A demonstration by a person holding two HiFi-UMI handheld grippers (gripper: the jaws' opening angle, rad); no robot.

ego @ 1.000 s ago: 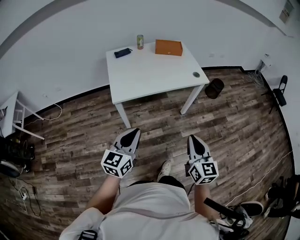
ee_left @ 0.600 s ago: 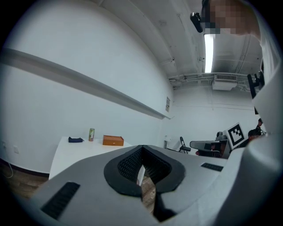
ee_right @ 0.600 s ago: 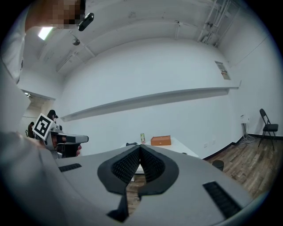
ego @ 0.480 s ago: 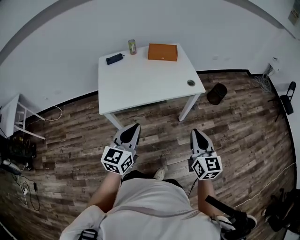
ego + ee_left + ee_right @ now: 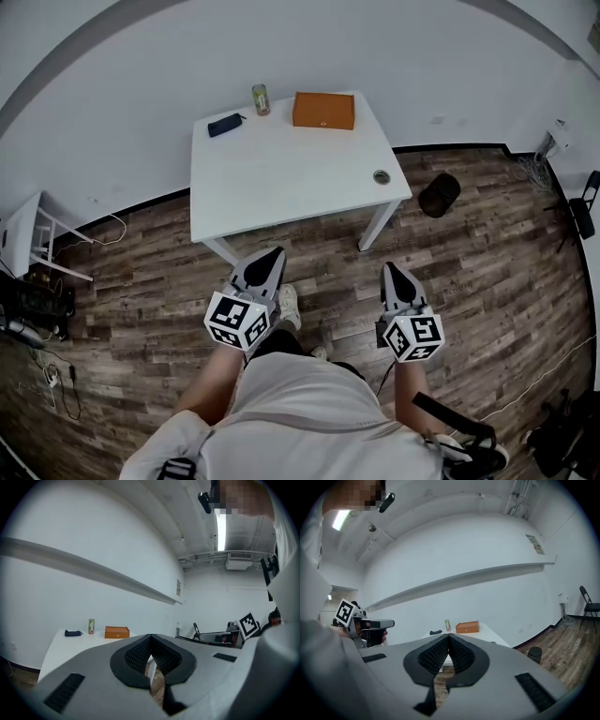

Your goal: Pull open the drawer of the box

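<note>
Both tools are hanging in front of the person, well short of the table, and neither is touching anything. In the left gripper view the left tool (image 5: 150, 638) is showing its two ribbed black pads pressed together at the tip, with nothing caught between them; only floor and a table leg are showing through the gap lower down. The right gripper view is giving the same picture of the right tool (image 5: 448, 637): pads meeting at the tip, jaws fully closed, empty.

From the head view, the left tool (image 5: 270, 254) is sitting at about 7 o'clock from the table's near edge and the right tool (image 5: 388, 270) at about 5 o'clock, both pointing toward 12 o'clock at the table (image 5: 281, 173). A shoe (image 5: 288, 305) is showing between them on the wooden floor (image 5: 141, 281).

The orange box (image 5: 323, 110) is lying on the far side of the table, at roughly 1 o'clock from the table's middle, well apart from both tools. It is looking closed, with a small dark dot on its near face. A slim can (image 5: 260, 98) is standing upright just at the box's 9 o'clock side, and a dark pouch (image 5: 224, 125) is lying farther out in that direction, near the far left corner. A small round fitting (image 5: 382, 176) is sitting near the table's near right corner. On the floor at 3 o'clock of the table, a black bin (image 5: 439, 195) is standing beside the leg.
</note>
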